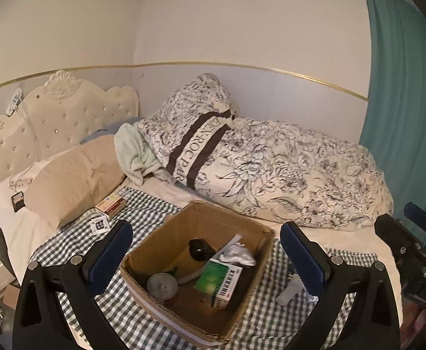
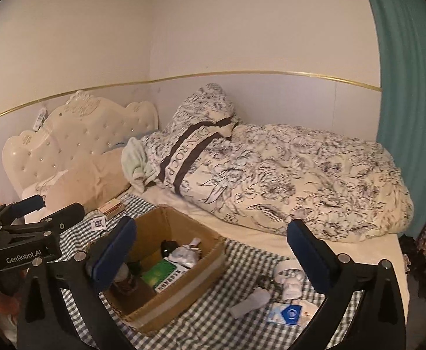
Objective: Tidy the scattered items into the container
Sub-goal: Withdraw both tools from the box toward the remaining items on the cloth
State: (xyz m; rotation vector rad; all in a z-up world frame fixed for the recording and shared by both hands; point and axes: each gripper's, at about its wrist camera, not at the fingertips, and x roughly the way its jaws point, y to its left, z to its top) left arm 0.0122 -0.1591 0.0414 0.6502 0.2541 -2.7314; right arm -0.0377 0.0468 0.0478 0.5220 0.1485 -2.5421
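Observation:
An open cardboard box (image 1: 160,306) sits on the checked cloth (image 1: 67,242). Inside it lie a green medicine carton (image 1: 217,280), a round tin (image 1: 162,284), a black object (image 1: 200,249) and a crumpled white bag (image 1: 237,253). My left gripper (image 1: 207,253) hovers open above the box, holding nothing. My right gripper (image 2: 213,253) is open and empty too, over the box (image 2: 183,285) and the cloth to its right. There lie a white skull figure (image 2: 291,284), a white tube (image 2: 251,302) and a blue-white packet (image 2: 289,312). A red-beige carton (image 1: 112,202) and a small printed sachet (image 1: 99,225) lie by the pillow.
A floral duvet (image 1: 286,169) is heaped along the wall behind the box. A beige pillow (image 1: 76,180) and padded headboard (image 1: 52,122) fill the left. A teal curtain (image 1: 402,116) hangs on the right. The bed's edge drops off at the right, with dark things on the floor (image 2: 423,256).

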